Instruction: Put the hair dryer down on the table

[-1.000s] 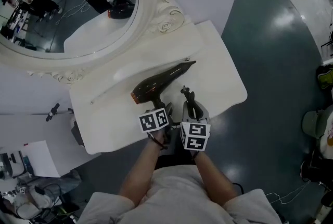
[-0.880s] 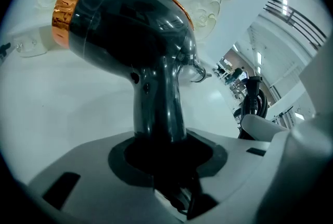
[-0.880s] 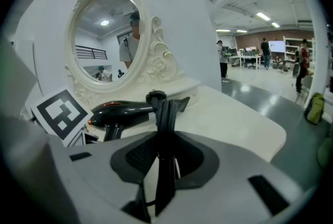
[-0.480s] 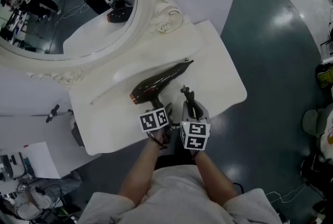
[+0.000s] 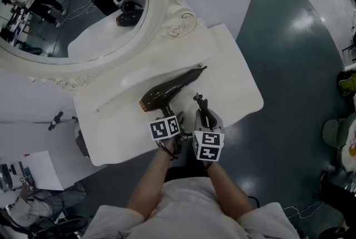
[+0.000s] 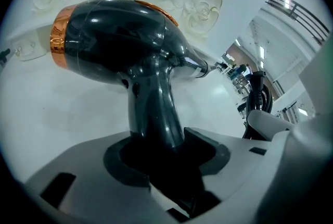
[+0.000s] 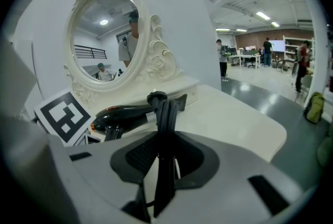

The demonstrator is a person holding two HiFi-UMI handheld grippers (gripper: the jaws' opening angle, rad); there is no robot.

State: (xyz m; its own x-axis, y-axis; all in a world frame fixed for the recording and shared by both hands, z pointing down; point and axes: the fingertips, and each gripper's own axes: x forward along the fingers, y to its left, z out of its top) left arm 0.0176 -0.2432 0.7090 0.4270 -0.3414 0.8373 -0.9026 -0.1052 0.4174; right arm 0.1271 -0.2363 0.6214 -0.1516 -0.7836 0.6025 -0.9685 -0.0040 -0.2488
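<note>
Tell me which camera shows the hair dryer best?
The left gripper view: the hair dryer fills the frame, copper ring and handle plain. The head view shows it small, lying on the white table. The right gripper view shows it partly, behind the cord.

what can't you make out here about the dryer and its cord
- Hair dryer, handle end: left gripper view, sunk between the left tongs, which have just been opening.
- Its handle: head view, under the left marker cube.
- Cord, lower end: right gripper view, below the right tongs.

Ornate oval mirror (image 5: 83, 15), glossy grey floor (image 5: 295, 65)
</note>
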